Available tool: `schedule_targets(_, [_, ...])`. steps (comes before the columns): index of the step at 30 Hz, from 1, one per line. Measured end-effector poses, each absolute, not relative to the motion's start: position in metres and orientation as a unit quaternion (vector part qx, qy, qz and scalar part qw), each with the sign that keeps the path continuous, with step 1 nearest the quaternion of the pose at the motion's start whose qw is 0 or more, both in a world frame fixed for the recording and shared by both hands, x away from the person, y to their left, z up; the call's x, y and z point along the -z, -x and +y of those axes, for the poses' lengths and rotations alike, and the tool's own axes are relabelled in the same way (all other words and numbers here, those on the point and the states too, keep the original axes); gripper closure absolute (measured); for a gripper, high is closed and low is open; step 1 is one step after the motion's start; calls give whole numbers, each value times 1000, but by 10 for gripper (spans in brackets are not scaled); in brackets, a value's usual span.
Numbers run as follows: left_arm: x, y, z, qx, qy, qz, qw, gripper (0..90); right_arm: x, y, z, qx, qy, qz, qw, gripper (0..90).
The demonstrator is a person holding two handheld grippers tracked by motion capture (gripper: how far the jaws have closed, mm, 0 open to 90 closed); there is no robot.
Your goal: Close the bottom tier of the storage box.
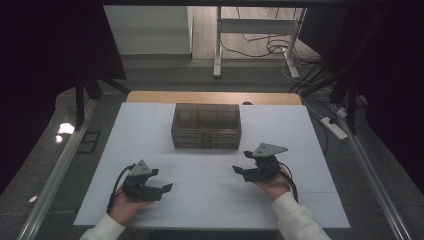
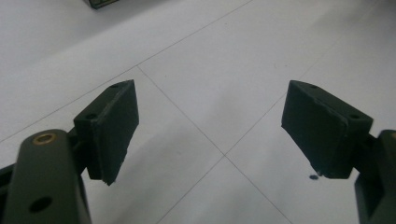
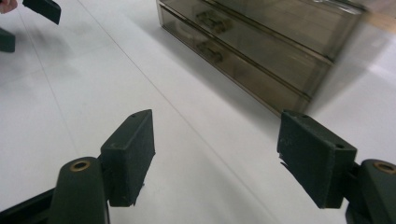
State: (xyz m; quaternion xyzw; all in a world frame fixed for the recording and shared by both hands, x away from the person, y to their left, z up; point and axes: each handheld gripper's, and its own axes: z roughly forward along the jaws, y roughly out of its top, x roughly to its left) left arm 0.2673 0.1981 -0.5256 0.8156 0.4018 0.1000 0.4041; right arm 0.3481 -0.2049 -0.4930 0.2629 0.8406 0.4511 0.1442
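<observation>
Left gripper view cuts off all but a corner of the drawer box (image 2: pixel 99 3) at its top edge. On the white table (image 1: pixel 300 190), the box sits at the far middle, ahead of and between both grippers, well apart from each. Its long side runs left to right, drawer fronts facing the person. The left gripper (image 1: pixel 161 181) and right gripper (image 1: pixel 241 163) both have jaws spread apart, holding nothing.

Your left gripper (image 1: pixel 162 189) rests low on the white table (image 1: pixel 210 200), jaws apart. Your right gripper (image 1: pixel 243 162) sits opposite it, jaws apart, nearer the smoky drawer box (image 1: pixel 206 126). Neither gripper touches the box.
</observation>
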Motion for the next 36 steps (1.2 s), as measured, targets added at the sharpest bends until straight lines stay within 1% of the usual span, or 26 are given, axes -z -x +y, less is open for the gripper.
schedule_targets(10, [526, -268, 197, -100, -815, 403, 404, 190, 490, -321, -257, -464, -283, 824, 159, 270])
schedule_targets(17, [525, -268, 197, -100, -816, 402, 404, 188, 492, -306, -282, -467, -285, 820, 164, 268])
schedule_targets(22, [526, -268, 197, -99, -816, 402, 404, 188, 492, -304, -290, -473, -289, 815, 166, 270])
schedule_targets(36, [525, -268, 197, -101, -815, 402, 405, 186, 492, -305, -289, -473, -285, 817, 165, 271])
